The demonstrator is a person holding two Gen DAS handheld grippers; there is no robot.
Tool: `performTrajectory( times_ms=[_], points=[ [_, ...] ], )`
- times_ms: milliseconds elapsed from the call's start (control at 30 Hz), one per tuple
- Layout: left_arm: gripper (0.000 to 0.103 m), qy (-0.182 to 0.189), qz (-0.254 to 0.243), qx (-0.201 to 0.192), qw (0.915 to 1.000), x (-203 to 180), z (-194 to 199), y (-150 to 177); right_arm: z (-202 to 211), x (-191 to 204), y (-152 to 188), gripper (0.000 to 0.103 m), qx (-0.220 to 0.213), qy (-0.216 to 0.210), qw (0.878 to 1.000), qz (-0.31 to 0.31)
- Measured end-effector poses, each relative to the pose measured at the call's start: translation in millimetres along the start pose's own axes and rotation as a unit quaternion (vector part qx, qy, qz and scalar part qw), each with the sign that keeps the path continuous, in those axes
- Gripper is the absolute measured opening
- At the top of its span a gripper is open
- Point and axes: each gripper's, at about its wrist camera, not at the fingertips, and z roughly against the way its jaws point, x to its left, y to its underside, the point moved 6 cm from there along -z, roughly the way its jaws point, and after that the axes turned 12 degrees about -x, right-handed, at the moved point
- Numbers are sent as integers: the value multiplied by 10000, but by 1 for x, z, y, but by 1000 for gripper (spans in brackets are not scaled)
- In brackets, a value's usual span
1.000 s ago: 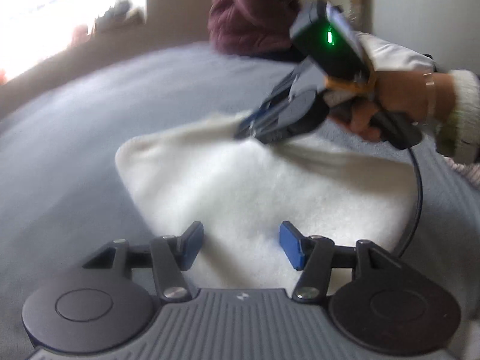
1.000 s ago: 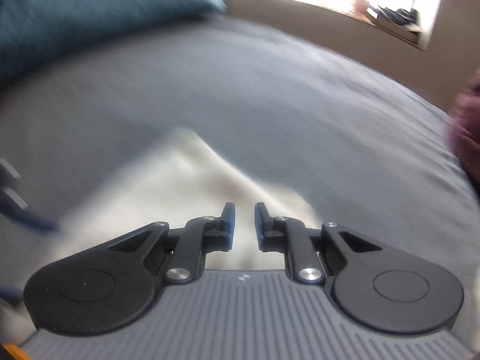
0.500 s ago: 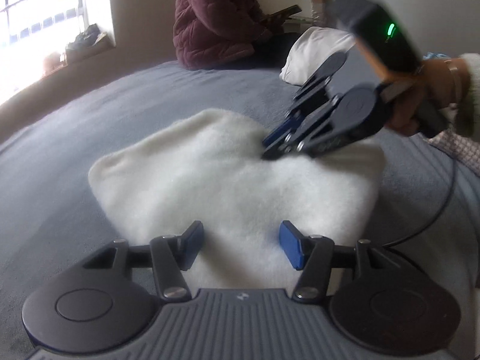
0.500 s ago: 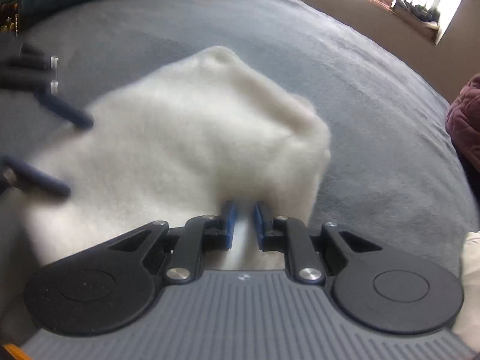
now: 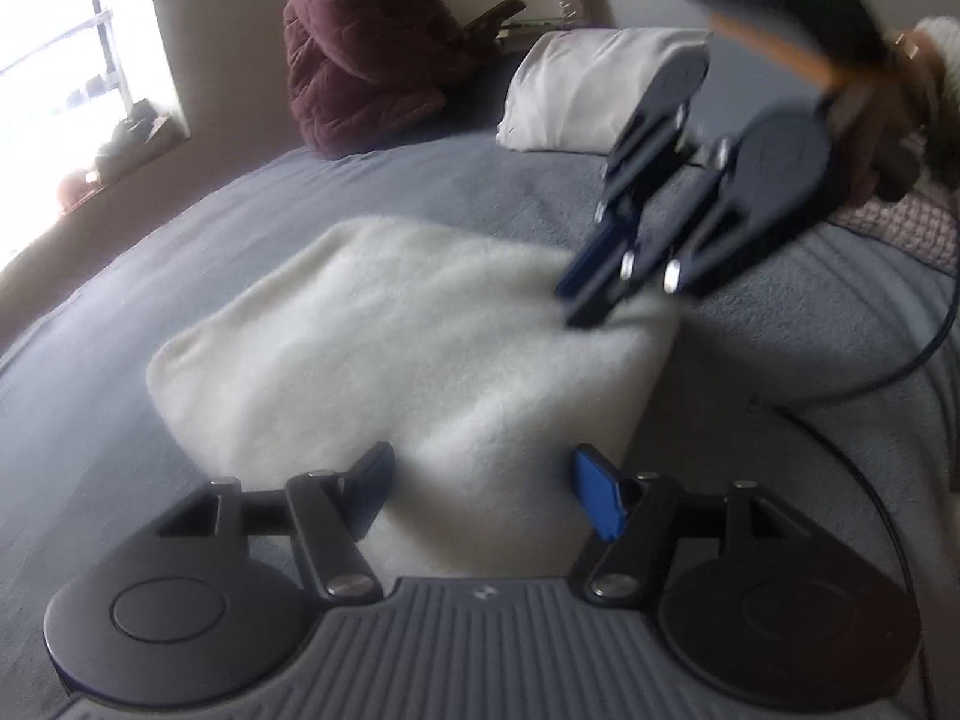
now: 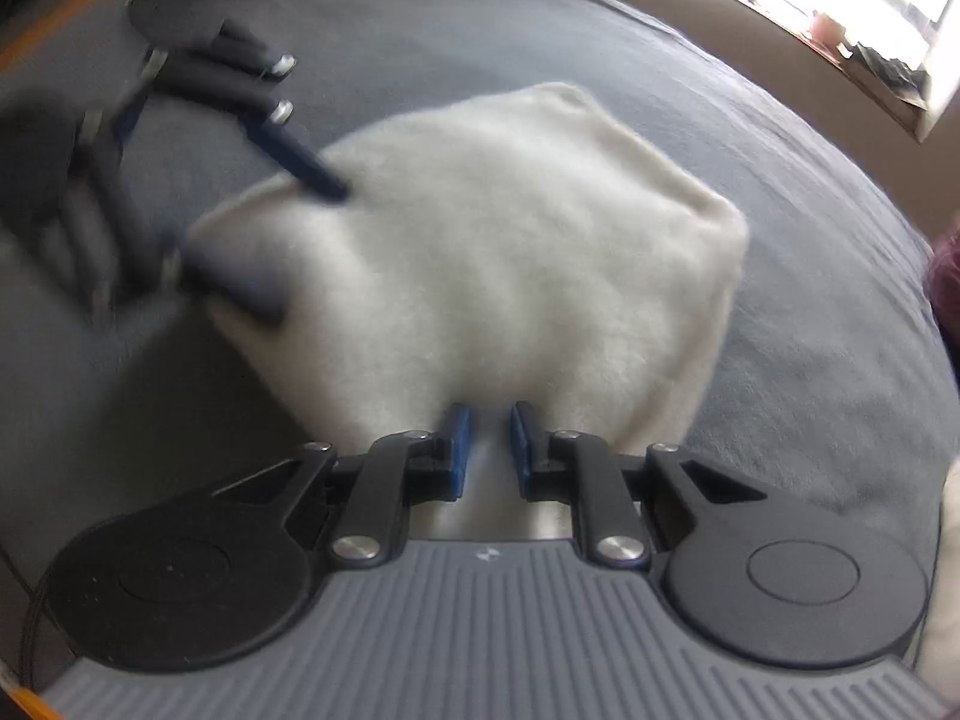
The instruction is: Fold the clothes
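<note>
Left wrist view: a folded cream fleece garment (image 5: 414, 354) lies flat on a grey bed cover (image 5: 150, 276), forming a roughly four-sided pad. Its long axis cannot be fixed with certainty; in this view it appears to run from the near edge, under the camera, toward the far rounded corner at upper left. The left gripper (image 5: 486, 489) stands over the near edge with its jaws opening; fleece lies between the blue pads (image 5: 594, 498), which do not press on it. The right gripper (image 5: 591, 306) enters from the upper right, held in a hand (image 5: 888, 138), its tips at the garment's right-hand corner. Right wrist view: the right gripper (image 6: 489, 450) has its jaws drawn close, a narrow gap remaining, with cream fabric showing in that gap; whether the pads pinch it cannot be told. The garment (image 6: 498, 240) spreads away from this gripper, a small raised corner at its far end. The left gripper (image 6: 264, 222), blurred, straddles the left edge. A seated person in a maroon jacket (image 5: 354, 42) and a white pillow (image 5: 594, 90) lie beyond.
</note>
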Motion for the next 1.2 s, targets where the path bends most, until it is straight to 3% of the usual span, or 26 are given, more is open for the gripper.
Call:
performTrajectory(
  times_ms=[100,167,233,267,333,433,567,633,667,733,800,900,967,1067,1133,1200],
  points=[
    [64,11,177,8,9998,4,9,-2,23,8,-20,15,-159,-17,9998,132],
    [63,12,341,10,9994,6,15,-1,39,24,-33,15,-392,-393,9981,269],
    [63,31,377,0,9993,5,18,-2,29,35,-24,15,-266,-596,9970,407],
    [62,53,399,10,9992,4,21,-1,13,37,-7,15,80,-426,9968,665],
    [62,77,516,26,9986,5,31,-2,-2,40,25,14,268,-185,9920,1223],
    [62,87,722,-24,9973,10,48,-2,10,32,10,14,250,-121,9977,617],
    [61,-31,964,-187,9952,21,61,-6,28,43,-31,14,-306,-292,9960,781],
    [61,-73,1180,-61,9930,27,58,-4,26,53,-43,14,-583,-490,9945,716],
    [60,-115,1289,27,9916,29,56,-2,25,58,-50,14,-721,-589,9933,683],
    [60,-200,1506,204,9882,32,52,2,-1,62,-31,14,-321,-579,9958,640],
    [59,-250,1754,280,9838,38,54,6,-16,63,-8,14,-207,-381,9956,827],
    [59,-404,2040,326,9776,51,57,10,-8,59,-19,14,-46,-268,9981,551],
    [59,-576,2193,315,9734,62,59,12,1,63,-38,15,-181,-294,9976,604],
    [59,-928,2565,482,9609,80,54,15,8,77,-58,14,-726,-396,9948,596],
    [59,-1096,2749,594,9534,89,51,17,-13,78,-46,14,-509,-424,9968,452],
    [59,-1271,2738,622,9513,93,52,16,-28,83,-24,14,-465,-377,9973,424]
  ],
)
